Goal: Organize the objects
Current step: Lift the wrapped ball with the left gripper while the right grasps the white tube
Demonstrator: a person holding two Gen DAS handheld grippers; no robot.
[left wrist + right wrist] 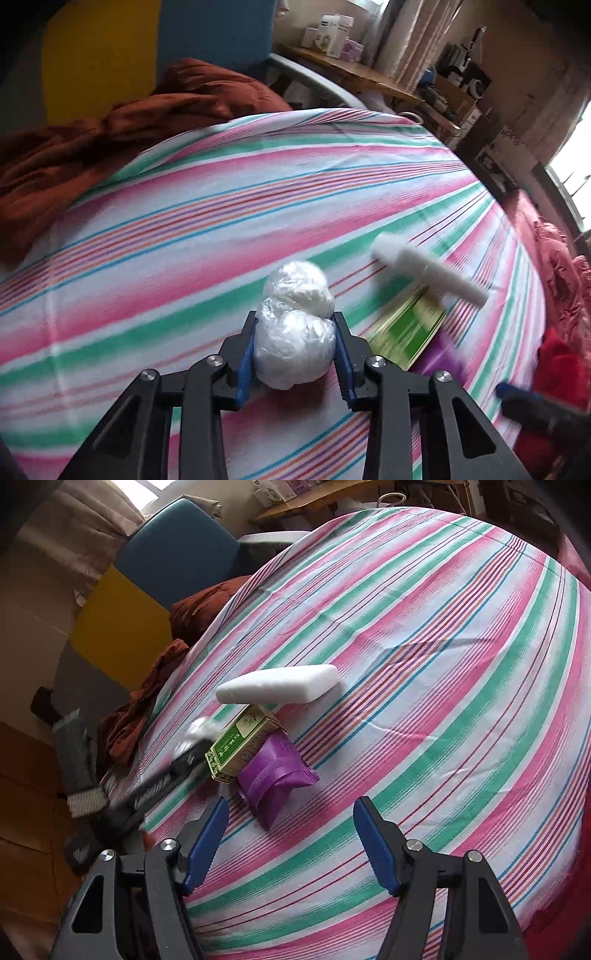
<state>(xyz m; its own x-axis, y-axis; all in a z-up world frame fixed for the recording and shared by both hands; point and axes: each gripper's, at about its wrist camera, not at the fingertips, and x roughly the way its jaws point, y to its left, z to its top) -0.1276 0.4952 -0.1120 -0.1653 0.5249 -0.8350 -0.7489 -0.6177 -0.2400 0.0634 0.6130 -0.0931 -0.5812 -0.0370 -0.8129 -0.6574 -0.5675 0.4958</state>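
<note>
My left gripper (295, 321) is shut on a clear plastic bag of white stuff (295, 332) and holds it above the striped bed sheet (221, 206). To its right lie a white foam block (424, 267), a green box (410, 328) and a purple packet (439, 360), all blurred. In the right wrist view my right gripper (290, 808) is open and empty, just short of the purple packet (275, 779). The green box (242, 744) leans against the packet, and the foam block (279, 688) rests on the box's far end. The left gripper (162, 775) shows blurred at the left.
A rust-brown blanket (122, 133) is bunched at the far left of the bed. A red quilt (557, 295) lies along the right edge. A blue and yellow headboard (147, 583) stands behind. A wooden shelf with boxes (340, 48) stands beyond the bed.
</note>
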